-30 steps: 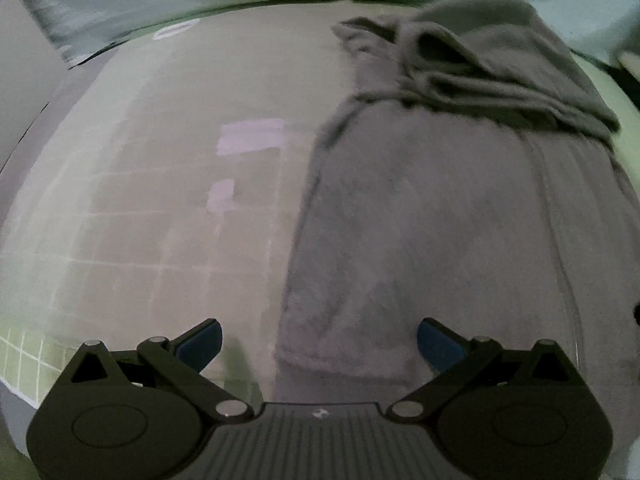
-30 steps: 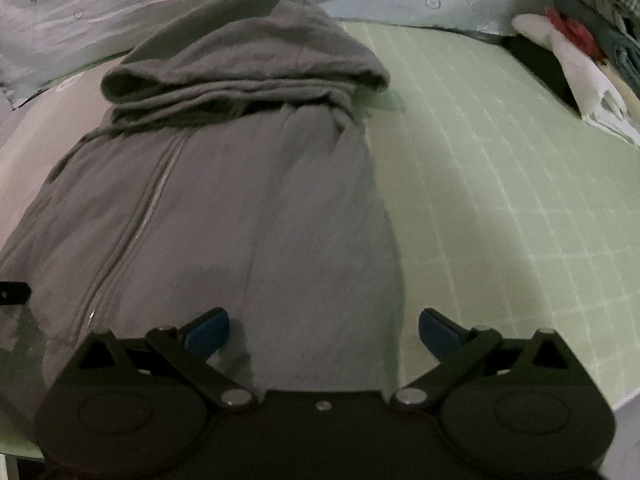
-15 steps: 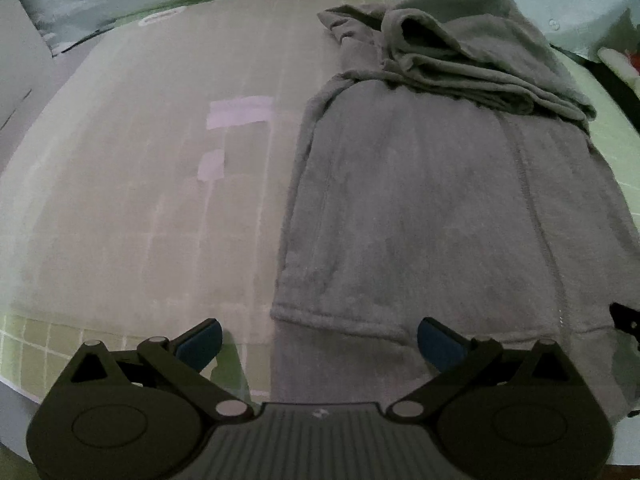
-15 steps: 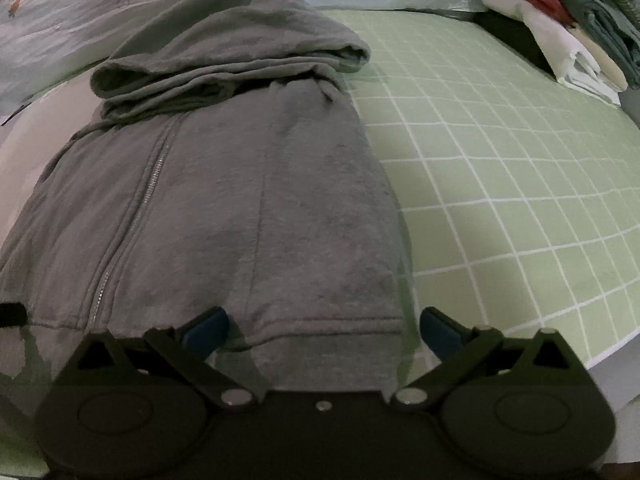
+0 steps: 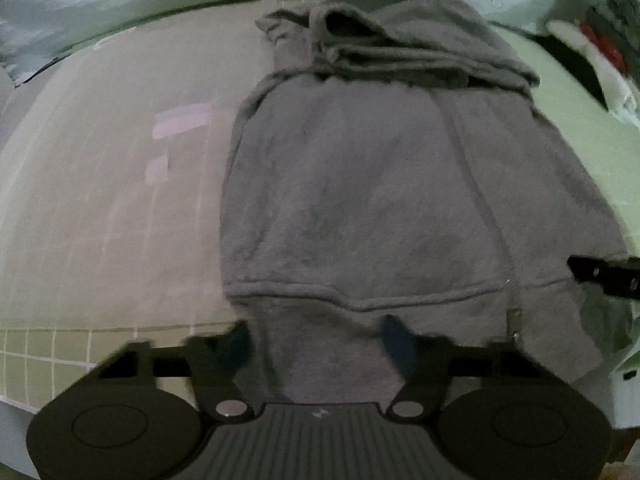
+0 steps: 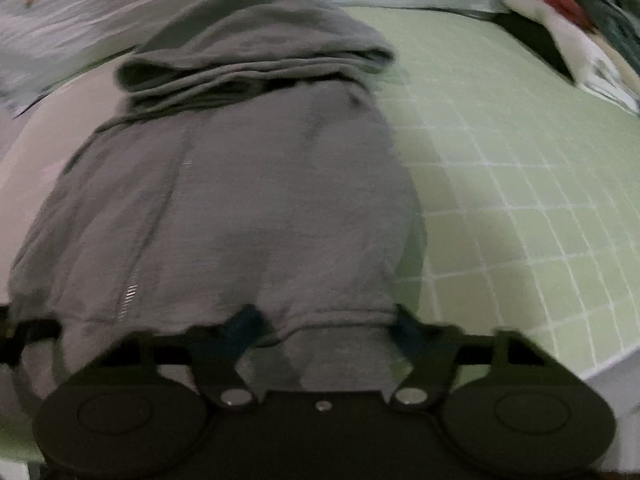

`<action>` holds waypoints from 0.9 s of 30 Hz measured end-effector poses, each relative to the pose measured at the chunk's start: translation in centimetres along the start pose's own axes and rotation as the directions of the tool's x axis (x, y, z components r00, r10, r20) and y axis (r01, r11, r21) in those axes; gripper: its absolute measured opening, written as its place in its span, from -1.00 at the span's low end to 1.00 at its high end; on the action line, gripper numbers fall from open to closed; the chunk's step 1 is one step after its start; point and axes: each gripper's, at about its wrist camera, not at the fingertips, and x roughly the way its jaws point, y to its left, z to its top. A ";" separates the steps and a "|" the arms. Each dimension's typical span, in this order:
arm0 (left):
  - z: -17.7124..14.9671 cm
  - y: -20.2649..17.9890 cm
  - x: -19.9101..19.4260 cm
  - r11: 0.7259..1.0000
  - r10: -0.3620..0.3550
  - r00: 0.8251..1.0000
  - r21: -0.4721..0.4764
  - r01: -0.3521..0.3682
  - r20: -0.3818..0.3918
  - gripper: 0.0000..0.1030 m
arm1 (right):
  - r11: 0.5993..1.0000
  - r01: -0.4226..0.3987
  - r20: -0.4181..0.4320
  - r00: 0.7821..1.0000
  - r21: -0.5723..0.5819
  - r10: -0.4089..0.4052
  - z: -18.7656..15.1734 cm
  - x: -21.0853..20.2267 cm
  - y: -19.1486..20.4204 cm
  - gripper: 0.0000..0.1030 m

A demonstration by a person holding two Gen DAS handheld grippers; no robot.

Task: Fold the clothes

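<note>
Both claws half open, straddling hoodie [image 5: 360, 200] hem: left claw [image 5: 320, 340] at left corner, right claw [image 6: 324, 328] at right; nothing gripped.

- A pale green mat [image 6: 520, 184] with a white grid covers the bench, filling the right of the frame.
- Light blue patterned fabric [image 6: 80, 12] lies upper left.
- Dim lighting.

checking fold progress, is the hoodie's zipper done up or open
Done up: on the gray hoodie the zipper runs as one closed line, both front panels meeting, hood bunched on top.
</note>
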 end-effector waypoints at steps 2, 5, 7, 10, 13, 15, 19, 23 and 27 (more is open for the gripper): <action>0.3 0.3 -0.2 0.997 -0.068 0.998 -0.042 0.068 -0.006 -0.75 | 0.997 -0.071 -0.016 0.997 -0.012 0.071 0.2 -0.3 0.4 -0.52; 0.9 0.6 -0.8 0.991 -0.103 0.995 -0.089 0.103 0.003 -0.77 | 0.992 -0.117 -0.017 0.993 -0.036 0.117 0.6 -0.7 1.0 -0.63; 1.6 0.8 -1.5 0.988 -0.120 0.992 -0.099 0.122 0.028 -0.77 | 0.988 -0.142 -0.001 0.990 -0.055 0.142 1.2 -1.3 1.0 -0.66; 3.1 1.3 -2.8 0.977 -0.145 0.986 -0.148 0.156 0.084 -0.77 | 0.978 -0.202 0.050 0.978 -0.040 0.204 2.7 -2.5 0.3 -0.67; 5.6 1.3 -4.3 0.966 -0.152 0.977 -0.186 0.179 0.152 -0.77 | 0.970 -0.240 0.115 0.964 -0.029 0.241 4.7 -3.8 -0.2 -0.67; 7.5 1.1 -5.1 0.962 -0.159 0.966 -0.187 0.198 0.206 -0.77 | 0.965 -0.259 0.160 0.952 -0.029 0.260 6.5 -4.3 -0.5 -0.67; 11.7 0.9 -6.2 0.950 -0.172 0.939 -0.203 0.239 0.299 -0.77 | 0.954 -0.299 0.254 0.923 -0.001 0.290 10.4 -4.9 -1.7 -0.68; 15.9 1.0 -6.3 0.955 -0.154 0.918 -0.183 0.233 0.367 -0.77 | 0.937 -0.342 0.323 0.896 0.067 0.304 14.4 -4.2 -3.7 -0.68; 20.1 1.8 -5.4 0.945 -0.140 0.899 -0.215 0.246 0.414 -0.77 | 0.915 -0.376 0.361 0.881 0.147 0.304 18.8 -2.5 -5.9 -0.68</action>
